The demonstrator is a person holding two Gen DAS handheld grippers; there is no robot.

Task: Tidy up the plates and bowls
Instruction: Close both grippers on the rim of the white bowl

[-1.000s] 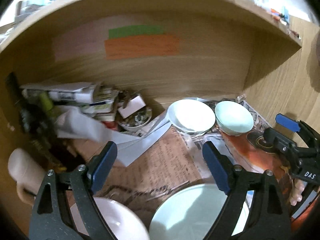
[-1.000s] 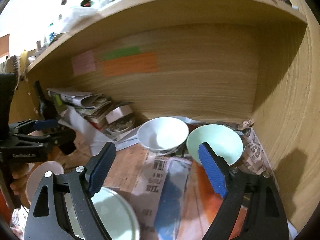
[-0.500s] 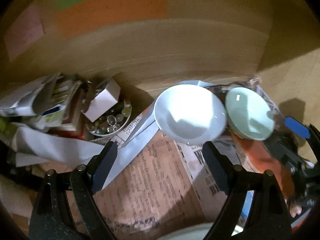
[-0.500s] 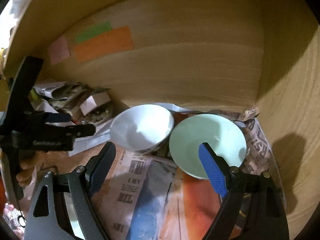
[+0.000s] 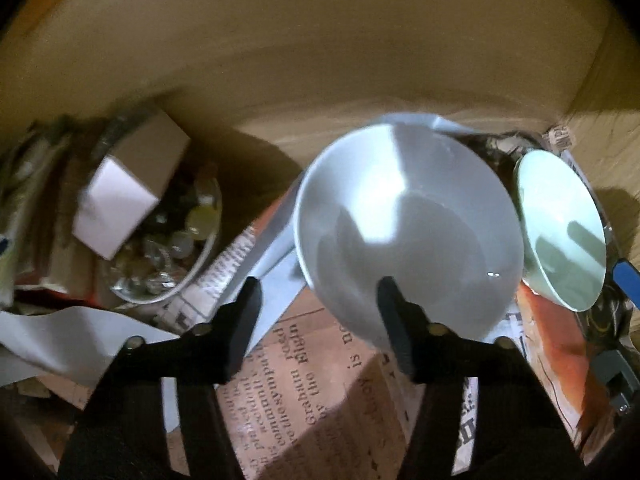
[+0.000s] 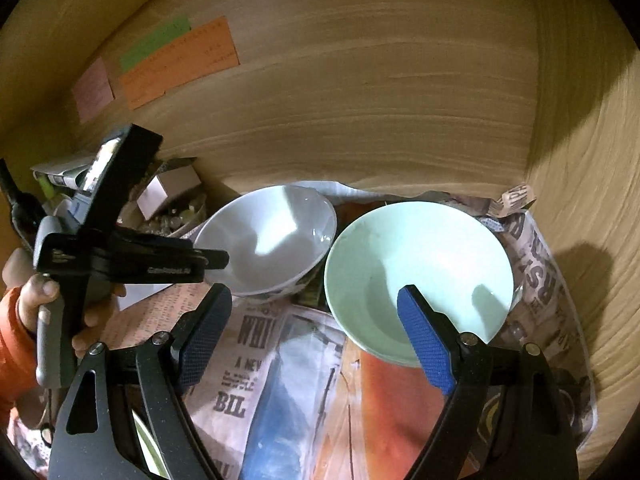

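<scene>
A white bowl (image 5: 408,224) and a pale green bowl (image 5: 560,228) stand side by side on newspaper at the back of a wooden shelf; both also show in the right wrist view, white (image 6: 268,240) and green (image 6: 420,276). My left gripper (image 5: 320,316) is open, its jaws astride the white bowl's near rim, right finger inside the bowl. It shows from the side in the right wrist view (image 6: 216,262). My right gripper (image 6: 316,340) is open, its right finger over the green bowl's near rim, left finger outside.
A small dish of odds and ends with a white box (image 5: 120,208) and a pile of papers (image 6: 60,176) lie at the left. The shelf's back wall (image 6: 360,100) and right side wall (image 6: 592,200) stand close behind the bowls. Newspaper (image 6: 260,360) lines the shelf floor.
Both grippers have moved forward into the shelf toward the bowls. The left now straddles the white bowl's rim, the right the green bowl's rim. The plates at the front have left view.
</scene>
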